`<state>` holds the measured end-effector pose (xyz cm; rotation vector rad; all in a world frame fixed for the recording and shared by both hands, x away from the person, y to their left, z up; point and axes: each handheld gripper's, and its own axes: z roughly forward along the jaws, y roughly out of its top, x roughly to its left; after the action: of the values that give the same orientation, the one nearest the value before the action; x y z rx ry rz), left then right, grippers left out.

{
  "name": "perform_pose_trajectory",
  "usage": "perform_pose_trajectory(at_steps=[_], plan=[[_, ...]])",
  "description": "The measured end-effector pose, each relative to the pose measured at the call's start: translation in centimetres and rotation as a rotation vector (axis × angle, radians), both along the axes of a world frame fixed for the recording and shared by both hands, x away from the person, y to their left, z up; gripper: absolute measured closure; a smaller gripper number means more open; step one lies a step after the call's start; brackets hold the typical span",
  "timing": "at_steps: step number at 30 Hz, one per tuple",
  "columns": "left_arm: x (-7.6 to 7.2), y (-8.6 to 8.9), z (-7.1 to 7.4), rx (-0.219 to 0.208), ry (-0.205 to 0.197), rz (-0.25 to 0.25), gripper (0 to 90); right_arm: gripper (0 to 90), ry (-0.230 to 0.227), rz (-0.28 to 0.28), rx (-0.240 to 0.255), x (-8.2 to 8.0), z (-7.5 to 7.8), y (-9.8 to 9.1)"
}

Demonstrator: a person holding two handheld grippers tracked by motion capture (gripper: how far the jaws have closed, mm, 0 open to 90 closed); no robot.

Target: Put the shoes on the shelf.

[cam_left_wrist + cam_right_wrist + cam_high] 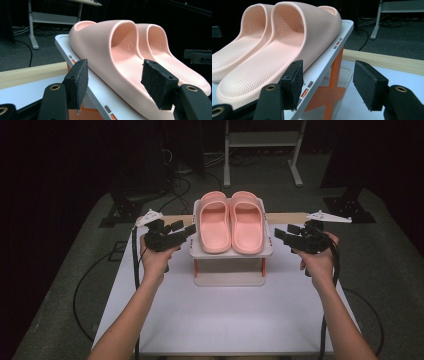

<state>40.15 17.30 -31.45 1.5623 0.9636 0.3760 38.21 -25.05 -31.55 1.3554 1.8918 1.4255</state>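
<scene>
Two pink slippers sit side by side on the top shelf of a small white rack, toes pointing away, at the far middle of the white surface. The left gripper hangs just beside the rack's left edge, fingers apart with nothing pressed between them. The right gripper faces in from the other side, fingers spread too, gripping nothing.
</scene>
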Motion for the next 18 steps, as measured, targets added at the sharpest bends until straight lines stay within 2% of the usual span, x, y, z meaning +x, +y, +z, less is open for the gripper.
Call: perform_pose_trajectory(at_steps=[18], plan=[[-0.9,0.9,-1.1,-0.003,-0.004,0.003,34.3,39.2,0.006,-0.007,0.006,-1.1,-0.9,-1.1]])
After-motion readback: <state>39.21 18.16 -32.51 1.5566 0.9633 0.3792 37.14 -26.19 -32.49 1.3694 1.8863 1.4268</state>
